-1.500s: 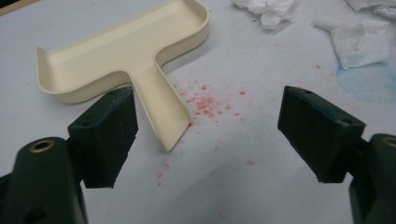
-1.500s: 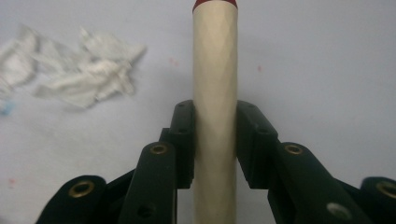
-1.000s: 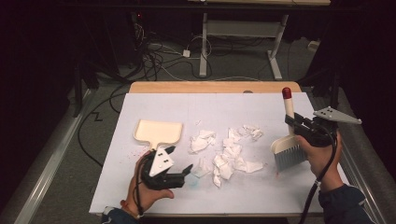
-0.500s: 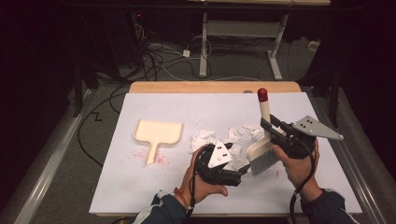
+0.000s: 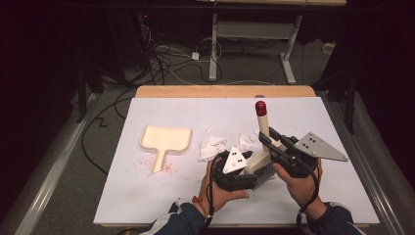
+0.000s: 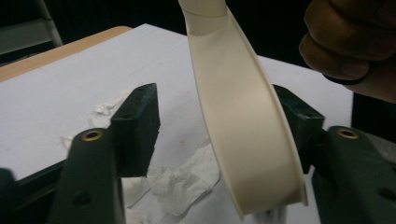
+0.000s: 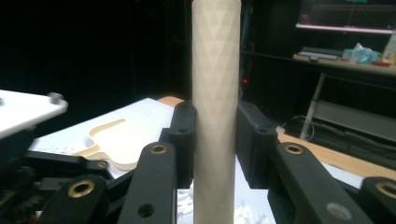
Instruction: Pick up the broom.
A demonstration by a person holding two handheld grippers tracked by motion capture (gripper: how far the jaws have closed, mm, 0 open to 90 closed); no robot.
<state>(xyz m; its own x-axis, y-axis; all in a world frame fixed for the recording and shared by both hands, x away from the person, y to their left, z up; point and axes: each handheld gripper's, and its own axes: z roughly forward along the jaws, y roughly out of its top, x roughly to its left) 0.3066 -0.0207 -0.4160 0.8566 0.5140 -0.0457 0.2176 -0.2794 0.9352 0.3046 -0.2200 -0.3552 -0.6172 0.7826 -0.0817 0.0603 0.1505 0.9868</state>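
Observation:
A cream brush with a red-tipped handle [image 5: 263, 128] stands upright over the white table [image 5: 161, 196]. My right gripper [image 5: 268, 143] is shut on that handle [image 7: 215, 93]. My left gripper [image 5: 255, 179] reaches in from the left at the brush head [image 5: 258, 165]. Its jaws have just been closing with the cream brush head [image 6: 243, 121] between them. The left pad [image 6: 140, 121] still stands apart from it. Crumpled white paper [image 5: 213, 148] lies just left of the brush, with more of the paper [image 6: 182, 182] under the left gripper [image 6: 219, 123]. A cream dustpan [image 5: 165, 139] lies flat at the left.
Red specks [image 5: 169, 169] dot the sheet beside the dustpan handle. A wooden strip [image 5: 225, 91] edges the table's far side. Cables [image 5: 161, 58] and a desk's white legs [image 5: 214, 44] are on the floor beyond. The person's right hand [image 6: 355, 42] is close to the brush head.
The left gripper came right, away from the dustpan, to the brush head, and its jaws narrowed around it. The right gripper carried the brush left, over the paper pile.

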